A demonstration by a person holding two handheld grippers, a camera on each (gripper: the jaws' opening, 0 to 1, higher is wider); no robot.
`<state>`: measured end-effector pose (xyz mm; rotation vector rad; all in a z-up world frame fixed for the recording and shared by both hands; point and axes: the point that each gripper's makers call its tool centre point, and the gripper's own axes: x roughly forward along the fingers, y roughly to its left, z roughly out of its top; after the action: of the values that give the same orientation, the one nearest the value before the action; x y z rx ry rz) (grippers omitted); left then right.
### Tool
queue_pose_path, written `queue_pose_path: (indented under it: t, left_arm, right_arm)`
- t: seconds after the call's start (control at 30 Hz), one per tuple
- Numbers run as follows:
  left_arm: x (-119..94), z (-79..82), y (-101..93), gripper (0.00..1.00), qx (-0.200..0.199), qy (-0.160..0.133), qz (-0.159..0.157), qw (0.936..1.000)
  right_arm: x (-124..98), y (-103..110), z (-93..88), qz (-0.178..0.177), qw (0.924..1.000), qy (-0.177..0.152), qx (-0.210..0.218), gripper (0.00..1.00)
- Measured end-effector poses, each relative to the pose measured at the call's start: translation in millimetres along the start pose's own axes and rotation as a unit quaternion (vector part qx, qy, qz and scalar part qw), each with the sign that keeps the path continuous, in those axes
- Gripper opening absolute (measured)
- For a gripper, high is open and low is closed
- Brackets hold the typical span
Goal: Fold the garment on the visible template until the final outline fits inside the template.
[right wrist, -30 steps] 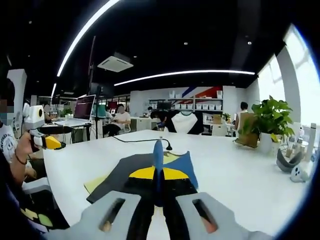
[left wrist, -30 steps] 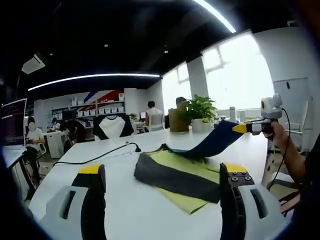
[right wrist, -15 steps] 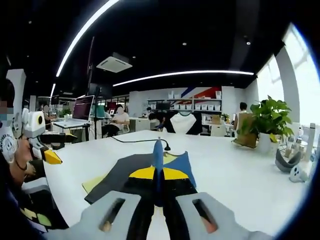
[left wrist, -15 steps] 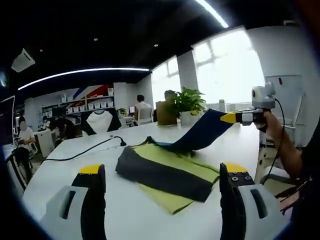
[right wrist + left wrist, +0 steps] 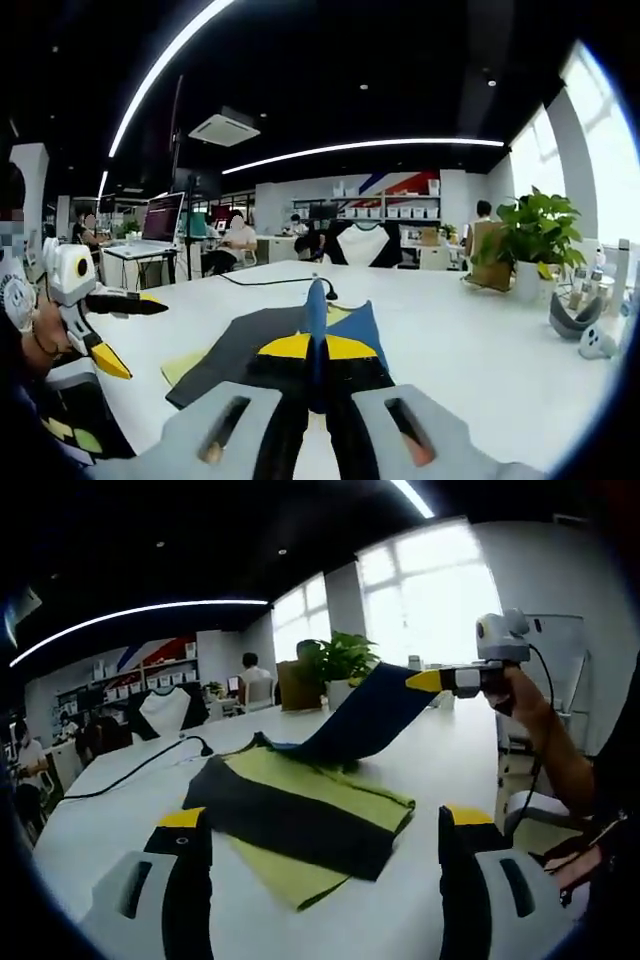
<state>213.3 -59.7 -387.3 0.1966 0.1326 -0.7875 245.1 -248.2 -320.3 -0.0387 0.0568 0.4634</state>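
While the right gripper [image 5: 432, 680] has its jaws pinched tight on a blue edge of the garment [image 5: 300, 815] and is holding that flap up in the air, the rest of the garment lies flat on the yellow-green template [image 5: 290, 875] on the white table [image 5: 100, 825], so I'd say we're mid-fold. The left gripper [image 5: 325, 825] just hovers over the near table edge with its jaws wide apart, nothing between them. Looks to me like the next move is carrying that lifted flap across and laying it down over the dark part so it lands inside the template outline, probably with the left one pinning the cloth so it doesn't drag. Count: one garment, one template, two grippers, one black cable [image 5: 140, 770], one potted plant [image 5: 335, 665] in back.
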Motion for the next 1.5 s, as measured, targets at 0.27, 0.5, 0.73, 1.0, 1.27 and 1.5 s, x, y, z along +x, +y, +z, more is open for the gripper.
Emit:
queue_pose_path:
  t: [0.27, 0.5, 0.73, 1.0, 1.27, 1.5]
  left_arm:
    - [12, -25.7, -13.2, 0.95, -0.015, 0.028, -0.029, 0.9991]
    - [20, -35.5, -17.4, 0.93, -0.021, 0.039, -0.037, 0.9983]
    - [25, -37.3, -22.4, 0.84, -0.028, 0.038, -0.053, 0.9975]
    - [30, -36.5, -24.6, 0.73, -0.023, 0.038, -0.066, 0.9968]
    - [34, -41.8, -34.3, 0.54, -0.01, 0.046, -0.089, 0.9949]
    - [39, -47.0, -39.6, 0.41, -0.018, 0.056, -0.105, 0.9928]
  right_arm:
    - [2, -1, -1.6, 0.001, 1.0, 0.002, 0.004, 0.0]
    - [1, -2, -2.9, 0.002, 1.0, 0.003, 0.008, 0.0]
    - [1, -4, -2.5, 0.003, 0.9999, 0.001, 0.015, 0.0]
    - [2, -4, -3.9, 0.007, 0.9998, 0.003, 0.017, 0.0]
    - [2, -6, -3.7, 0.007, 0.9997, 0.001, 0.023, 0.0]
    - [1, -6, -3.2, 0.008, 0.9997, -0.001, 0.025, 0.0]
